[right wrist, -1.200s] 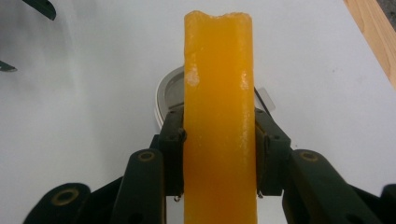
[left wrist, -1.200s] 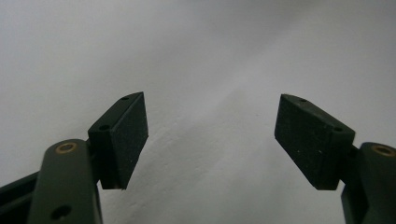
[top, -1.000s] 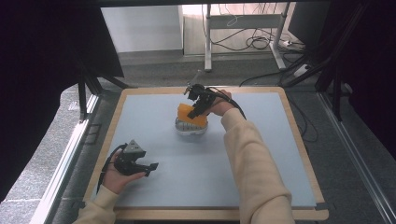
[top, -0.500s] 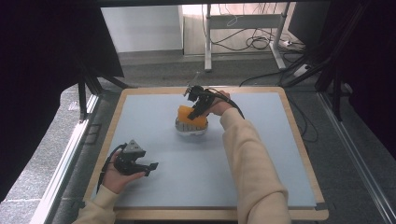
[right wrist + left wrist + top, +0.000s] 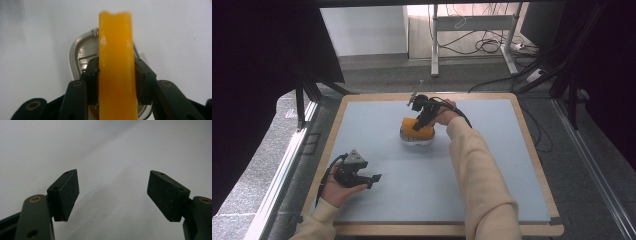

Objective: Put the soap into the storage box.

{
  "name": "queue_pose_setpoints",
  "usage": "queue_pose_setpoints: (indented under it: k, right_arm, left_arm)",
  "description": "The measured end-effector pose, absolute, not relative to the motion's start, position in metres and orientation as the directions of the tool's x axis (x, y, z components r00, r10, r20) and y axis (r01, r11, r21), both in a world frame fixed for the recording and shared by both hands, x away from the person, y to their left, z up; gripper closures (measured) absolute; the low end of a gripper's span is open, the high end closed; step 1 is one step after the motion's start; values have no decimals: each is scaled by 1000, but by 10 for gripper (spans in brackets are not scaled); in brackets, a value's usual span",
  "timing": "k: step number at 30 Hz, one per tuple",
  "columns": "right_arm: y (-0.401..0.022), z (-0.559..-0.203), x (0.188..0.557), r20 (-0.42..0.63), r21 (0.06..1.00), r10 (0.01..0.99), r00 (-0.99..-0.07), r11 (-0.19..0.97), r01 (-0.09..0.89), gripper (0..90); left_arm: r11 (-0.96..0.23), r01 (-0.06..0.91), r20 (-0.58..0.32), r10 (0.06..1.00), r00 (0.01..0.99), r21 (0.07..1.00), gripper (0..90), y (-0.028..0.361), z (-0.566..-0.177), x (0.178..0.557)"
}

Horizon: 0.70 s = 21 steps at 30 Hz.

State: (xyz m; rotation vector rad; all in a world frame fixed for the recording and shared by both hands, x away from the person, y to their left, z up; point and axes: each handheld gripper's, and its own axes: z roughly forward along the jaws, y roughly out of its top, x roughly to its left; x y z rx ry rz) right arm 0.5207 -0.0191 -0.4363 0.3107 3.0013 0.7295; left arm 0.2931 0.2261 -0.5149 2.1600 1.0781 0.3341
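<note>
The right tongs [image 5: 117, 82] are gripping an orange sponge [image 5: 116, 65] edge-on over a steel dish [image 5: 416, 137] mid-desk [image 5: 492, 150]; their jaws have just been easing apart slightly, sponge between them, so a release into the dish seems to be starting. The left tongs [image 5: 112, 195] are resting wide open, empty, near the desk's front-left

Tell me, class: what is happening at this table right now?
A person works with a gripper in each hand. The right gripper has its jaws on an orange sponge-like piece, held over a metal container; the jaws have just eased slightly. The left gripper rests open near the front of the table.
</note>
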Motion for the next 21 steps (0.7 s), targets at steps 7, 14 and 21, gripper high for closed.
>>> queue_pose_setpoints:
  k: [7, 14, 21]
  right_arm:
    - [-22, -428, 520, -29, 484, 301, -953, 839, 250, 428]
    - [-31, -424, 519, -37, 524, 382, -923, 795, 307, 321]
    - [-42, -420, 514, -23, 579, 430, -902, 741, 339, 278]
  left_arm:
    - [-420, 600, -73, 776, 627, 681, 255, 225, -514, 292]
    - [-411, 598, -81, 775, 626, 688, 253, 225, -512, 293]
    - [-412, 598, -75, 778, 623, 687, 252, 225, -512, 293]
